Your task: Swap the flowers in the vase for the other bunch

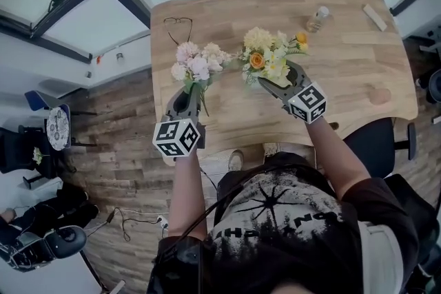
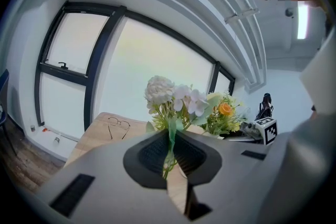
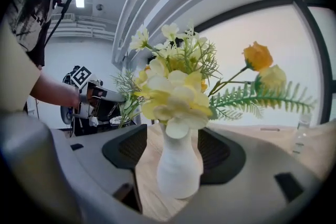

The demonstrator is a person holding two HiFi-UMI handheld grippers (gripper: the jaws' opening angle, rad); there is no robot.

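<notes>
A bunch of pink and white flowers is held up above the left part of the wooden table. My left gripper is shut on its green stems. A bunch of yellow and orange flowers stands in a white vase on the table. The vase is between the jaws of my right gripper. A strip of wood shows between the vase and the left pad, so that gripper is open. In the head view the blooms hide the vase.
A pair of glasses lies at the table's far left. A small clear bottle and a pale wooden block are at the far right. A black chair stands at the near right edge.
</notes>
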